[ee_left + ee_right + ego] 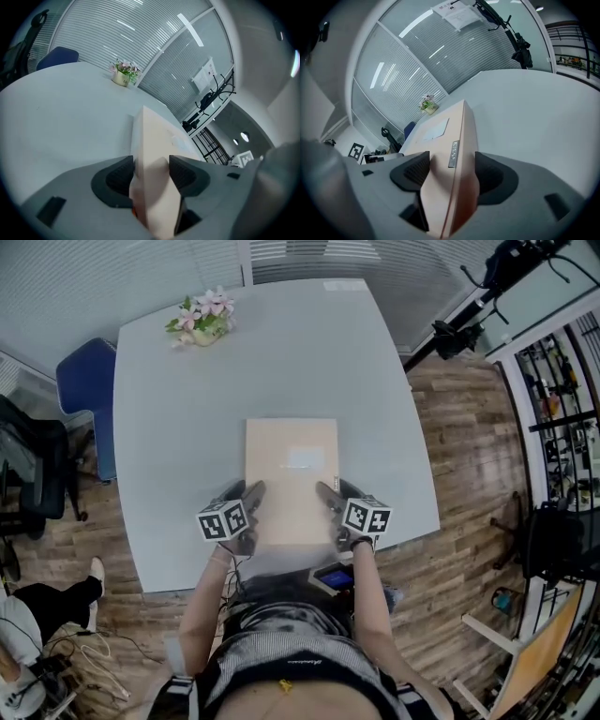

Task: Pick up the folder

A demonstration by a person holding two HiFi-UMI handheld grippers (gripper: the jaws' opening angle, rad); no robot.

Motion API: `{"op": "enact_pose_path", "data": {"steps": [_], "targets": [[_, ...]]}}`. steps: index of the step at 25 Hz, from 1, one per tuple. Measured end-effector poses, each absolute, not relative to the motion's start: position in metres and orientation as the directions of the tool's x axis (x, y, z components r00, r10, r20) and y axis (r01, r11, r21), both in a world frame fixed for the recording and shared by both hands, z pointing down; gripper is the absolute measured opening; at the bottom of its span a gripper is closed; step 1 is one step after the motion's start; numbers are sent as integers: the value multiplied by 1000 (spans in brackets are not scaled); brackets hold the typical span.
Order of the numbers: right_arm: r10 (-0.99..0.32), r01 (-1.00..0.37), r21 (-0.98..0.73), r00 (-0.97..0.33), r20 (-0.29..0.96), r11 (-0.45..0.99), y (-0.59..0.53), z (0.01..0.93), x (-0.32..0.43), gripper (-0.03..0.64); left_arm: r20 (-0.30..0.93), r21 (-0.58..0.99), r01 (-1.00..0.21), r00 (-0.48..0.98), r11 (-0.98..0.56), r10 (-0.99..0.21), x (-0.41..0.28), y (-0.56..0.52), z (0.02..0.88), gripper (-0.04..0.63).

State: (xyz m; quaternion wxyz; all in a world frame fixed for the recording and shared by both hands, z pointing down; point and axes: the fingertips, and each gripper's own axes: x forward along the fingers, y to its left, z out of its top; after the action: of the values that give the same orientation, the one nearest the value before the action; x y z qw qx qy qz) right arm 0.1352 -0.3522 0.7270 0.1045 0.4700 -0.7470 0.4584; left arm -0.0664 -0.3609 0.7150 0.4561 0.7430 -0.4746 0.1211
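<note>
Though the left hand-held gripper (255,491) and right hand-held gripper (326,493) straddle the folder (292,465) at its near edge, jaws open, it lies on the table (187,381); clamping and lifting remain.

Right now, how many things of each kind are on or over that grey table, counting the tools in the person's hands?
Folder: 1
Pot of flowers: 1
Grippers: 2, the left gripper and the right gripper, each with an edge of the folder between its jaws
Total: 4
</note>
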Motion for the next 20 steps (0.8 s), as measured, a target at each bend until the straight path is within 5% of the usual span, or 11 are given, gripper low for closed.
{"op": "enact_pose_path", "data": {"steps": [10, 20], "targets": [[-626, -842, -521, -483, 612, 140, -350, 712, 133, 275, 628, 519, -847, 470, -116, -620, -68, -358, 703, 219], [-734, -852, -484, -456, 503, 198, -353, 639, 135, 265, 517, 477, -855, 460, -204, -722, -65, -367, 630, 219]]}}
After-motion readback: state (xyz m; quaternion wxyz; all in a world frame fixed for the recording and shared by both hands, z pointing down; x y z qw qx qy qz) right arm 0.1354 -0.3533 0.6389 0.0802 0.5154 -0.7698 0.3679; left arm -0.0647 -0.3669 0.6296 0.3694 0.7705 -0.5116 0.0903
